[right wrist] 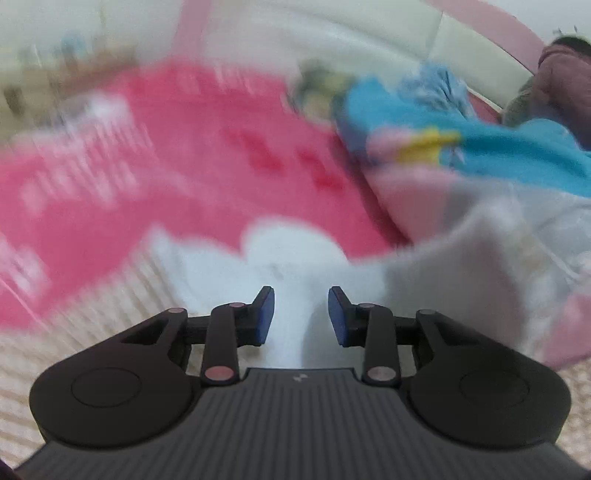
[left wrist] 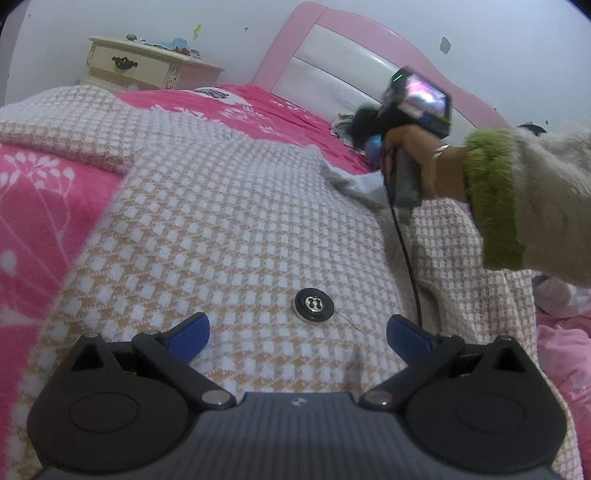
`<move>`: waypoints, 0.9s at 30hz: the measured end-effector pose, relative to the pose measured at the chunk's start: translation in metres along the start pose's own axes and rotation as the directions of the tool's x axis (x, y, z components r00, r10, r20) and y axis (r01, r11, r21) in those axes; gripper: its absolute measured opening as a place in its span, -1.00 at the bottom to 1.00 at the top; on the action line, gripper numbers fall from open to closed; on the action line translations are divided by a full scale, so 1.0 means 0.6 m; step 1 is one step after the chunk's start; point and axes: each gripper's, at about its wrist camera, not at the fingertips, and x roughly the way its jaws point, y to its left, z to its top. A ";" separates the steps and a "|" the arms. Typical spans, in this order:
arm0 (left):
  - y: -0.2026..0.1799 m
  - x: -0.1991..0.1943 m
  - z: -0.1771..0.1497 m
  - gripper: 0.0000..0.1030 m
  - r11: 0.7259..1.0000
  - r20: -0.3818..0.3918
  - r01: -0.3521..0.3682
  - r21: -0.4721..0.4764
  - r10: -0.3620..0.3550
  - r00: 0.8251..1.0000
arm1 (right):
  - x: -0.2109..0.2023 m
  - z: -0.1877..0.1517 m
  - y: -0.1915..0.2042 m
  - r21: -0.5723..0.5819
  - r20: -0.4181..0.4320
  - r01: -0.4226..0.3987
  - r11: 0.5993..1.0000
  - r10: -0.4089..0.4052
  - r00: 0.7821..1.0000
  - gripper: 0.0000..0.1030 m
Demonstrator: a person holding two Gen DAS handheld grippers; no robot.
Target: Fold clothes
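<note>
**Checked coat spread on the bed, both grippers parted**

A tan-and-white checked coat lies spread across a pink bedspread, filling most of the left wrist view. One sleeve runs off to the far left, over the pink cloth. A black button sits on the coat, near, just beyond the left gripper.

The left gripper hovers low over the coat with its jaws wide apart; nothing lies between the blue pads, and the button shows in the gap ahead of them.

To the right and farther off, a hand in a green-cuffed sleeve grasps the handle of the right gripper, whose black cable trails toward the near side over the coat. That gripper points at the coat's far right edge, where pale grey lining is turned up.

The right wrist view is badly blurred. Its jaws stand partly open, and pale lining shows between and beyond the pads; whether the pads touch it I cannot tell, though a gap shows on each side.

Beyond lie a blue garment and other clothes, heaped at the far right against the pink headboard. A cream nightstand stands at the far left
</note>
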 end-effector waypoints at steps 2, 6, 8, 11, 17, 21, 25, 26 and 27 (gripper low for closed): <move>-0.001 -0.001 0.000 0.99 1.000 0.000 0.001 0.000 -0.001 1.000 | -0.026 0.009 0.000 0.000 0.029 -0.184 0.983 0.184 0.982 -0.46; -0.002 -0.002 -0.001 0.99 1.000 0.001 -0.001 0.004 0.001 1.000 | 0.029 0.000 0.033 0.001 -0.166 -0.341 0.940 0.336 0.927 -0.68; -0.004 -0.003 -0.002 0.99 1.000 0.000 -0.004 0.011 0.004 1.000 | 0.076 -0.010 0.041 0.026 -0.224 -0.320 0.947 0.317 0.922 -0.77; -0.005 -0.003 -0.004 0.99 1.000 0.000 -0.007 0.018 0.007 1.000 | 0.123 0.017 0.002 0.204 -0.164 -0.212 0.956 0.247 0.955 -0.85; -0.002 0.000 -0.003 0.99 1.000 0.001 -0.005 0.020 0.005 1.000 | 0.100 0.061 -0.042 0.278 -0.111 -0.256 0.926 0.296 0.949 -0.77; 0.001 0.000 -0.006 0.99 1.000 0.006 0.007 0.024 -0.007 1.000 | 0.109 0.042 0.005 0.150 -0.257 -0.366 0.919 0.393 0.883 -0.82; 0.001 -0.002 -0.007 0.99 1.000 0.011 0.013 0.029 -0.013 1.000 | 0.103 0.028 0.022 -0.087 -0.206 -0.073 0.994 0.054 0.977 -0.79; 0.001 -0.002 -0.006 0.99 1.000 0.011 0.015 0.025 -0.015 1.000 | 0.081 0.028 0.021 -0.159 -0.172 -0.020 0.987 -0.008 0.985 -0.72; 0.003 -0.002 -0.004 0.99 1.000 0.009 0.017 0.019 -0.017 1.000 | 0.054 0.031 0.013 -0.199 -0.155 -0.046 0.979 0.015 0.988 -0.72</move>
